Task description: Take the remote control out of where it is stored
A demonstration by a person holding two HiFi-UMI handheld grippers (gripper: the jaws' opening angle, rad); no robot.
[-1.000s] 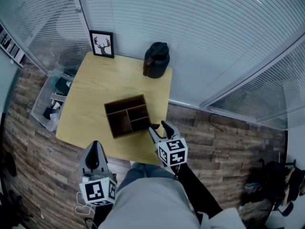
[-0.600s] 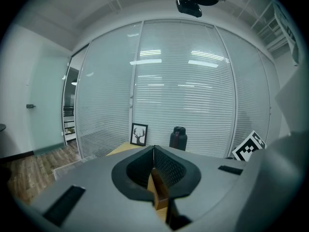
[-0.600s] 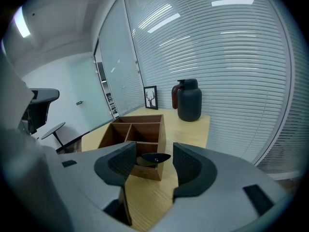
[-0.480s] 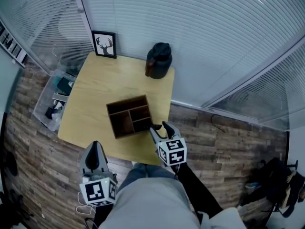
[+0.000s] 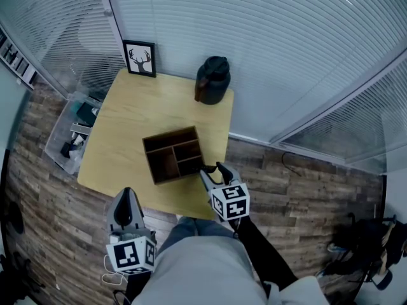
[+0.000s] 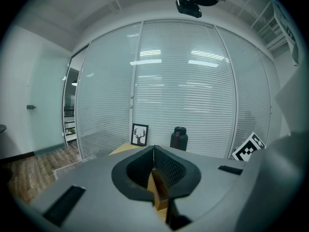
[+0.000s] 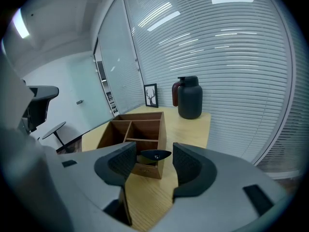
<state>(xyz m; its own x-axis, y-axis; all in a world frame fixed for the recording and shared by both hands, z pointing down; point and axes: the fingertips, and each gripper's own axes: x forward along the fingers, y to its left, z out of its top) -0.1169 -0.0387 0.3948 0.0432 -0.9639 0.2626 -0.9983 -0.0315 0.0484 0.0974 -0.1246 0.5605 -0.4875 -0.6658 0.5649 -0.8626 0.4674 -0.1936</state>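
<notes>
Where the bench point(image 5: 127, 126) ends on its left, a clear bin point(image 5: 67, 132) of odds and ends sits on the plank floor point(image 5: 267, 176) just beside that edge, so there is little room there. The left claw point(image 5: 127, 196) hangs off the bench's near-left corner, over the floor. Its jaws are pressed together with nothing between them.

A framed stag picture point(image 5: 138, 58) stands at the far-left corner against the slatted glass wall. The stretch of benchtop in front of it is bare down to the near edge.

A dark wooden organiser point(image 5: 173, 154), divided into several compartments, sits toward the near-right part of the bench, turned at an angle. A black jug point(image 5: 212, 80) stands at the far-right corner, well apart from the organiser.

The right claw point(image 5: 213, 170) is at the organiser's near-right corner, close to the bench's right edge, with open floor beyond. Its jaws are spread. Between them is the dark, flat end of the remote control point(image 7: 155, 154), showing at the organiser's rim. Neither pad visibly touches it, and I cannot tell which compartment it stands in.
</notes>
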